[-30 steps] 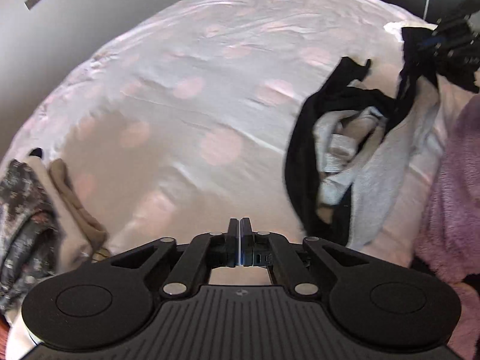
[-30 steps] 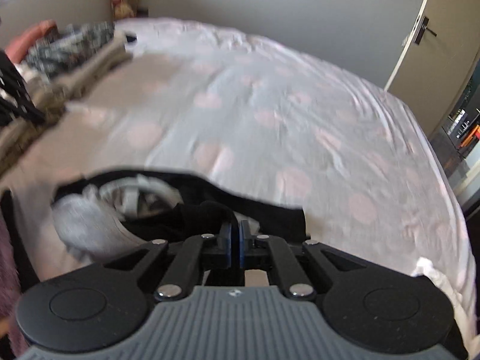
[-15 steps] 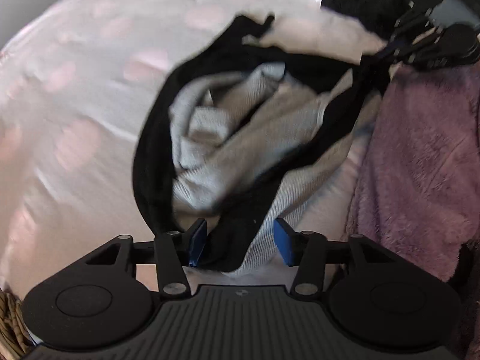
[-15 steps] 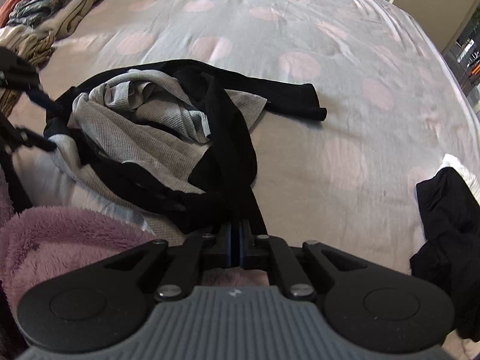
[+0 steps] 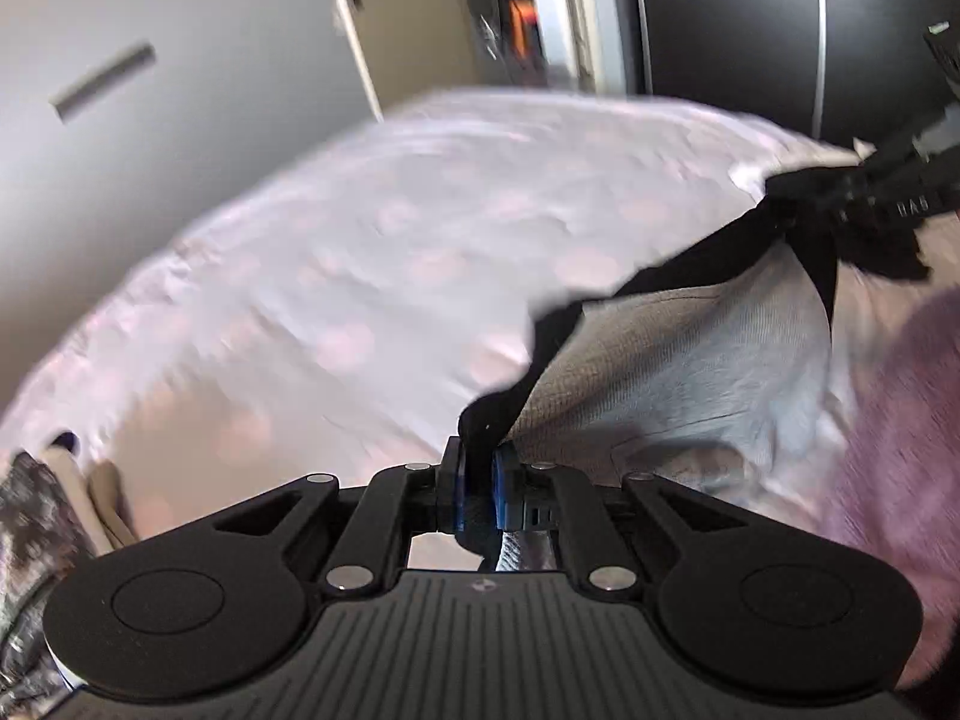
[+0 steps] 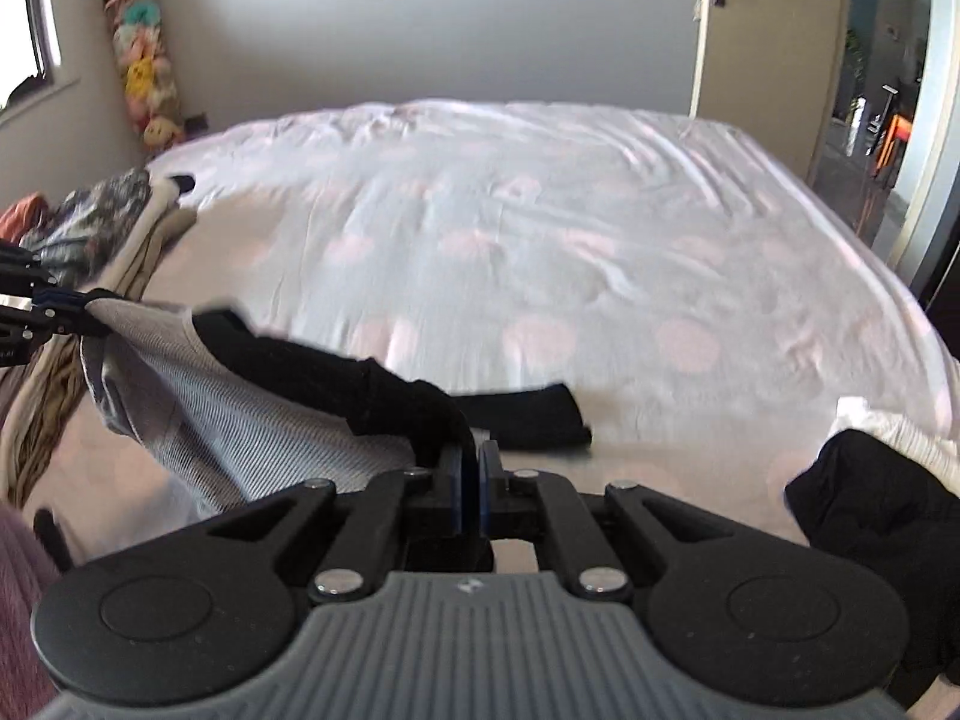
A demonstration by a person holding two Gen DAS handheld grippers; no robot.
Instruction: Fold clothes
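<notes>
A grey ribbed top with black trim and sleeves (image 5: 678,360) hangs stretched between my two grippers above the bed. My left gripper (image 5: 478,483) is shut on its black edge. My right gripper (image 6: 471,480) is shut on the black trim at the other end; the grey body (image 6: 240,420) sags to its left and a black sleeve (image 6: 522,414) trails on the sheet. The right gripper shows at the far right of the left wrist view (image 5: 888,192), and the left gripper at the far left of the right wrist view (image 6: 36,312).
The bed has a pale sheet with pink dots (image 6: 540,252). Folded clothes are stacked at its left side (image 6: 108,222). A black garment (image 6: 870,498) lies at the right edge. A purple fluffy blanket (image 5: 900,420) lies close by. A door stands open at the right (image 6: 774,30).
My left gripper has closed on the black edge of the top. Both grippers have lifted and pulled apart, so the crumpled top now hangs stretched between them.
</notes>
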